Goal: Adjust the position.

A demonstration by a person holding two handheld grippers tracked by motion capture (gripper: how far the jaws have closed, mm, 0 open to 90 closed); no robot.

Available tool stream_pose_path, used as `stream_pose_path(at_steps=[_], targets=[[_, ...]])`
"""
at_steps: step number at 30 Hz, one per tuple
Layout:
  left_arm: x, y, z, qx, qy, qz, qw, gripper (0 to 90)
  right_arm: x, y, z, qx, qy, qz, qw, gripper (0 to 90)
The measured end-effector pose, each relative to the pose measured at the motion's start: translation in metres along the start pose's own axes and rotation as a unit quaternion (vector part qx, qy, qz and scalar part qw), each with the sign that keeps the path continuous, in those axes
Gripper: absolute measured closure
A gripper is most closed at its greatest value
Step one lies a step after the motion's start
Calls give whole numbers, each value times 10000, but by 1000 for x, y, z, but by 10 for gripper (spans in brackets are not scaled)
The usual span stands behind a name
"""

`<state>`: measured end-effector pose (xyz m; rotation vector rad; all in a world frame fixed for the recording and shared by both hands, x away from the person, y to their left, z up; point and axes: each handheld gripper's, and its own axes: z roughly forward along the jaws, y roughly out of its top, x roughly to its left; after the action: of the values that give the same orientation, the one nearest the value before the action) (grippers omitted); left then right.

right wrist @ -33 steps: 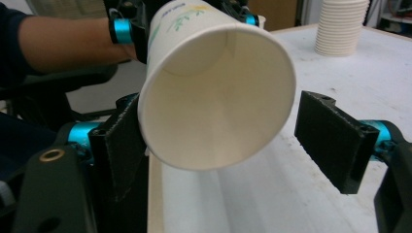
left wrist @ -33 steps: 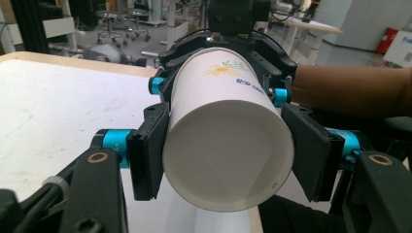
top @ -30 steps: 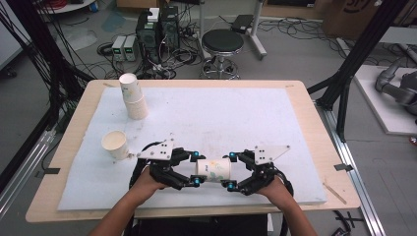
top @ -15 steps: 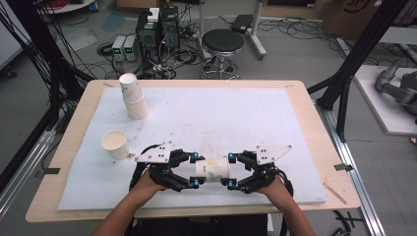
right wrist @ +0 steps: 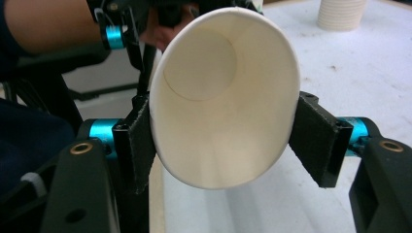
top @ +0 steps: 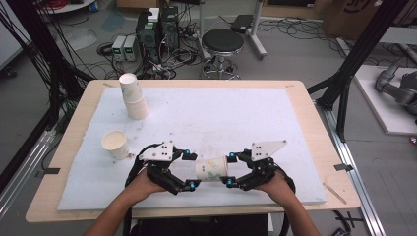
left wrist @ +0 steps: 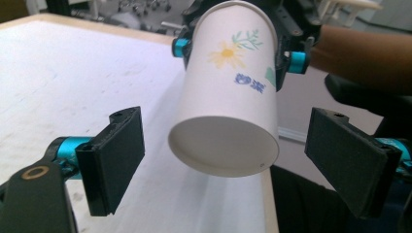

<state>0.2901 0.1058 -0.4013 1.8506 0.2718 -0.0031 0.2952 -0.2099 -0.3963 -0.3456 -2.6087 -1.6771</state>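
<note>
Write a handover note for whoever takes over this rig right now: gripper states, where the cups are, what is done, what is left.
Left gripper: open, jaws just opened; its pads stand clear on either side of the cup's base.
Right gripper: shut on the flowered cup near its rim, squeezing the mouth oval; cup lies sideways, held above the table's near edge.
Other cups: a stack far left, one single cup near left.
Done: cup passed from left to right.
Left: probably placing this cup, perhaps on the stack.
</note>
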Motion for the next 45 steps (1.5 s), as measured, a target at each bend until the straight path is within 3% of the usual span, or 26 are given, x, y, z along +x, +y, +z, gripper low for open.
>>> stream_pose_path(at_steps=[9, 18, 22, 29, 35, 38, 45], targets=[[2, 7, -2, 304, 140, 131, 9994, 146, -1, 19, 6, 516, -157, -292, 9981, 320], [2, 13, 0, 763, 209, 361, 9962, 152, 0, 39, 16, 1230, -309, -696, 9895, 317], [2, 15, 2, 941, 231, 426, 9944, 153, 3, 48, 20, 1526, -377, -886, 9836, 316], [3, 19, 6, 1234, 164, 515, 9909, 155, 7, 63, 30, 2068, -432, -1191, 9701, 315], [3, 17, 12, 1489, 110, 631, 9868, 156, 10, 74, 41, 2427, -427, -1339, 9599, 314], [4, 16, 13, 1546, 129, 618, 9860, 162, 11, 77, 47, 2585, -407, -1427, 9546, 314], [6, 15, 15, 1683, 156, 585, 9839, 194, 13, 82, 54, 2779, -374, -1512, 9479, 313]])
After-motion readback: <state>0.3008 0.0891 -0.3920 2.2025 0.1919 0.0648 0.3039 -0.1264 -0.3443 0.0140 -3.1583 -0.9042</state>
